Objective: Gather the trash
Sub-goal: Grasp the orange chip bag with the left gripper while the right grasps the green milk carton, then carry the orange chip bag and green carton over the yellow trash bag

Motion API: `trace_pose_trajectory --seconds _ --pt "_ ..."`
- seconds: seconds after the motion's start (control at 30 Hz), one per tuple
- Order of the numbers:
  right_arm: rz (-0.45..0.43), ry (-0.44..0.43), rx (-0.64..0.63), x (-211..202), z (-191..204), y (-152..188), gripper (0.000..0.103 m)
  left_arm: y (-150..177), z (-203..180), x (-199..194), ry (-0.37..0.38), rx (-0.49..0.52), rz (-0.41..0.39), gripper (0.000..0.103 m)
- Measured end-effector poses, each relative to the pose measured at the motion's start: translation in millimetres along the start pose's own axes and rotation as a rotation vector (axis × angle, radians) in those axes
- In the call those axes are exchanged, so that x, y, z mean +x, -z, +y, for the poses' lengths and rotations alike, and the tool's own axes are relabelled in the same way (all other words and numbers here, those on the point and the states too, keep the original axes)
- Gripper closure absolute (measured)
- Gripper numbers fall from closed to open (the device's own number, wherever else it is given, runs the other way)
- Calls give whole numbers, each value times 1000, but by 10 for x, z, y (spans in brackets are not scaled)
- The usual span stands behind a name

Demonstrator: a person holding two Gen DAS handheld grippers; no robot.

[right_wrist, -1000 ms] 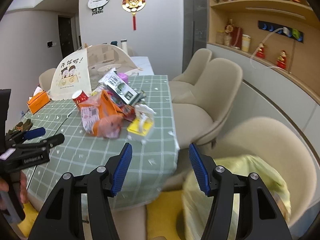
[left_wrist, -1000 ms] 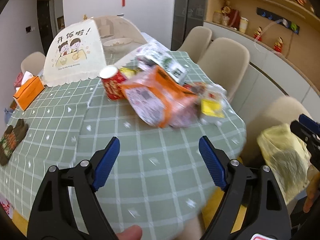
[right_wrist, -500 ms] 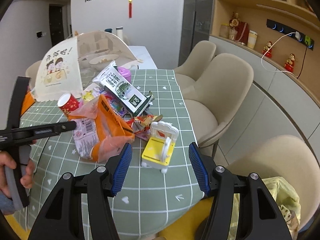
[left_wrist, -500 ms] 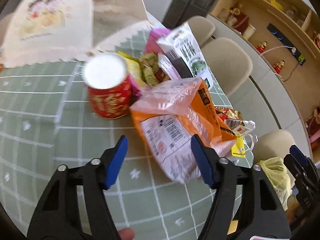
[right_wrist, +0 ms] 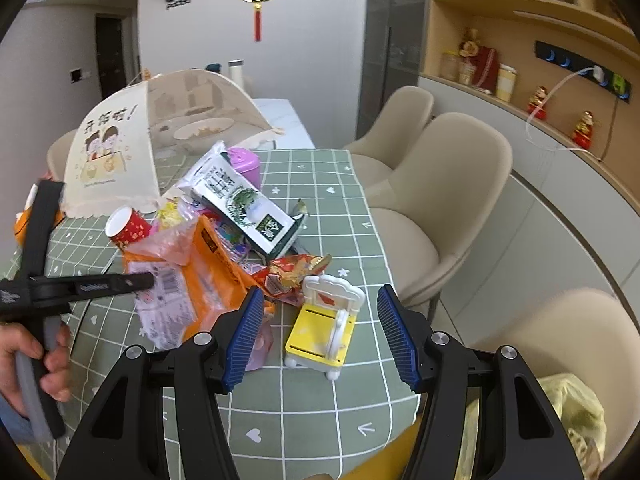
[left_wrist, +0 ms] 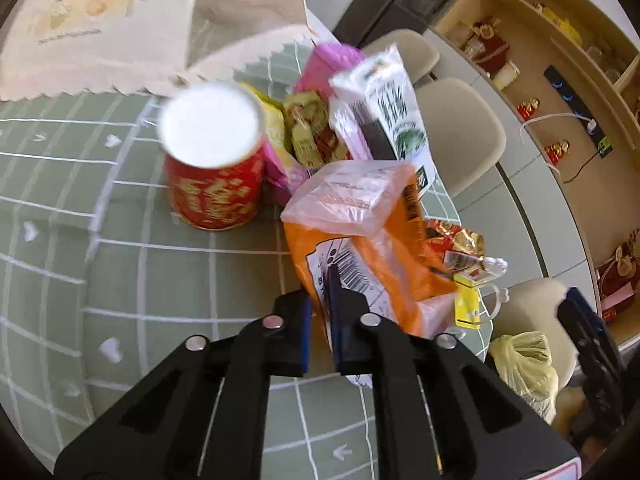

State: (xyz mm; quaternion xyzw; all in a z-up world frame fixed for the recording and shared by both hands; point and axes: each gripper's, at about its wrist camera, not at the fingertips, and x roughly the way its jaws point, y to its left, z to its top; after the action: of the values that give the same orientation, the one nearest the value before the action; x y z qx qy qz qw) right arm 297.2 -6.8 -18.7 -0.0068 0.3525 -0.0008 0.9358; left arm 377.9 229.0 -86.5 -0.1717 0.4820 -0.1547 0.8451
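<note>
Trash heaped mid-tabletop (right_wrist: 320, 408), on the green checked cloth. Step in hand: first pick-up. Left hand-held gripper (left_wrist: 322, 312) just been closing, now clamped on the near edge of the orange snack bag (left_wrist: 368, 248), thin plastic pinched between the blue pads; seen side-on in the right wrist view at nine o'clock, tip (right_wrist: 138, 282) pressed into the bag's label. Right hand-held gripper (right_wrist: 320, 336) apart, nothing between the pads, hovering over the yellow toy chair (right_wrist: 324, 328) at the tabletop's near edge.

Around the bag: red paper cup (left_wrist: 214, 160) upright at ten o'clock from it, milk carton (left_wrist: 388, 108) tilted at twelve o'clock atop the heap, foil candy wrappers (left_wrist: 456, 244) at three o'clock, pink container (right_wrist: 244, 162) behind the carton. Yellow trash bag (left_wrist: 524, 364) hanging below the tabletop edge at four o'clock in the left wrist view, near a beige chair.

Next move, as a judgement: lift the bag clear without dragging the wrappers lying against it, then carry toward the yellow trash bag; light crinkly film likely to slip or sag, so a firm pinch needed. Mouth of the trash bag probably needs holding wide by the free gripper.

Hard to make out: cup and food cover (left_wrist: 100, 28) blurred; trash bag's opening cut off in both views; depth of the pinch hidden behind the pads; contents under the carton hidden.
</note>
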Motion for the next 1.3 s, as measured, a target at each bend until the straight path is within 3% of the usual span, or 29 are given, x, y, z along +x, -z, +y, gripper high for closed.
trace_pose_trajectory --seconds 0.2,0.5,0.7,0.9,1.0,1.1,1.3 --pt "12 -116 -66 252 42 -169 47 -16 172 -550 -57 -19 -53 101" --pt "70 -262 -317 977 535 -757 47 -8 530 -954 -93 56 12 101" --pt "127 -185 -536 1592 838 -946 47 -52 807 -901 -95 28 -1 101" --pt "207 -234 -625 1967 1111 -977 47 -100 1039 -806 -84 -22 0 101" --pt "198 -229 -621 2000 1209 -964 50 -100 1100 -787 -75 -37 -5 101" --pt "201 -303 -498 1929 1162 -1033 68 -92 1104 -803 -77 -35 -17 101" --pt "146 -353 -301 1501 1035 -1137 69 -87 1054 -889 -72 -41 -52 101"
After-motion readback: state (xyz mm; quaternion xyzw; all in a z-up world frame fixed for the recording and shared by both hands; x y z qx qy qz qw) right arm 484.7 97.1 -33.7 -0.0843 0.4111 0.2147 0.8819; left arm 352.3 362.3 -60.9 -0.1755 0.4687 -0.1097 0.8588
